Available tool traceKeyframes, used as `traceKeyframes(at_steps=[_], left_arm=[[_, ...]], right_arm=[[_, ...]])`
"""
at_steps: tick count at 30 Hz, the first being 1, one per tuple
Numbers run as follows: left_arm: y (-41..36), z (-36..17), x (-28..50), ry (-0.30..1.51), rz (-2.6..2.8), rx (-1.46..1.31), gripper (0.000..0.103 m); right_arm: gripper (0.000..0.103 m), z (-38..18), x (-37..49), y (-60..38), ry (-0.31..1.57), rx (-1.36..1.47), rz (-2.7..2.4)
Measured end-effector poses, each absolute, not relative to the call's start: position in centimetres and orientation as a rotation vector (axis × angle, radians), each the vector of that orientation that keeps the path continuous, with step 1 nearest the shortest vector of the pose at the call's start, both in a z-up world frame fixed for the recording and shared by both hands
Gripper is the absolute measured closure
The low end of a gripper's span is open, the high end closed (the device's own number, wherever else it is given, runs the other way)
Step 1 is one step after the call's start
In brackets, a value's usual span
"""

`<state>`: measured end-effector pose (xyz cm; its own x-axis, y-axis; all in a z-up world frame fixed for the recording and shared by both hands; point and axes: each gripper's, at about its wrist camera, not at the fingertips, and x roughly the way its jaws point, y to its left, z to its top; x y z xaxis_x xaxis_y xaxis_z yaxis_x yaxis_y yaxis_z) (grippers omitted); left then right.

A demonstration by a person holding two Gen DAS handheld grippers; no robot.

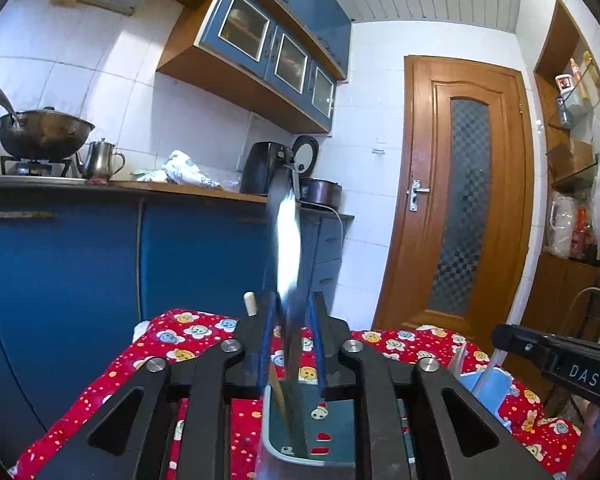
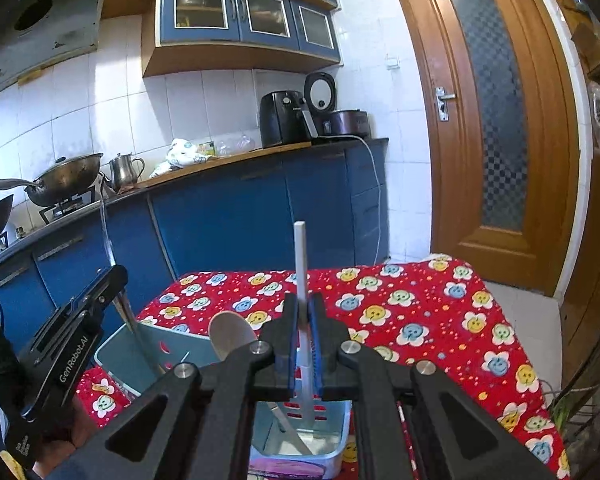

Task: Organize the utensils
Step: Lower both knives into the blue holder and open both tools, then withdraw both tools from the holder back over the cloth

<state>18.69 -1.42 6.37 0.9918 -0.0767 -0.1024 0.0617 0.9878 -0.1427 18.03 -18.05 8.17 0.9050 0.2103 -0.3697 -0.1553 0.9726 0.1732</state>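
My left gripper (image 1: pixel 292 312) is shut on a shiny metal utensil (image 1: pixel 287 240) that stands upright and blurred between its fingers, its lower end inside a pale blue utensil holder (image 1: pixel 276 440). My right gripper (image 2: pixel 304 312) is shut on a white stick-like utensil (image 2: pixel 301 256) held upright, its lower end in the holder's compartment (image 2: pixel 336 440). A wooden spoon (image 2: pixel 230 334) and a metal utensil (image 2: pixel 288 428) stand in the holder. The left gripper's body (image 2: pixel 68 352) shows at the left of the right wrist view.
The holder stands on a table with a red flower-print cloth (image 2: pixel 420 320). Behind it runs a blue kitchen counter (image 2: pixel 228 208) with a wok, a kettle and appliances. A wooden door (image 2: pixel 496 120) is at the right.
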Motion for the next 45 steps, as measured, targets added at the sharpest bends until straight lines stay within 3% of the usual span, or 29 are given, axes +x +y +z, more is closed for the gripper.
traceKeyframes(at_steps=[1, 4, 19, 45], left_arm=[[-1.5, 6.4, 18.7, 0.109, -0.074, -0.137, 0.081], [-1.8, 6.5, 18.7, 0.116, -0.094, -0.134, 0.080], [-3.3, 8.6, 17.1, 0.158, -0.201, -0.146, 0.080], [-4.2, 10.5, 7.1, 0.343, -0.262, -0.109, 0.080]], right_arm=[[0.084, 8.2, 18.1, -18.1, 0.400, 0.147, 0.194], [0.074, 8.3, 18.0, -18.0, 0.398, 0.162, 0.205], [0.074, 10.1, 15.6, -18.6, 0.401, 0.208, 0.229], [0.071, 10.6, 6.1, -21.1, 0.485, 0.285, 0.234]])
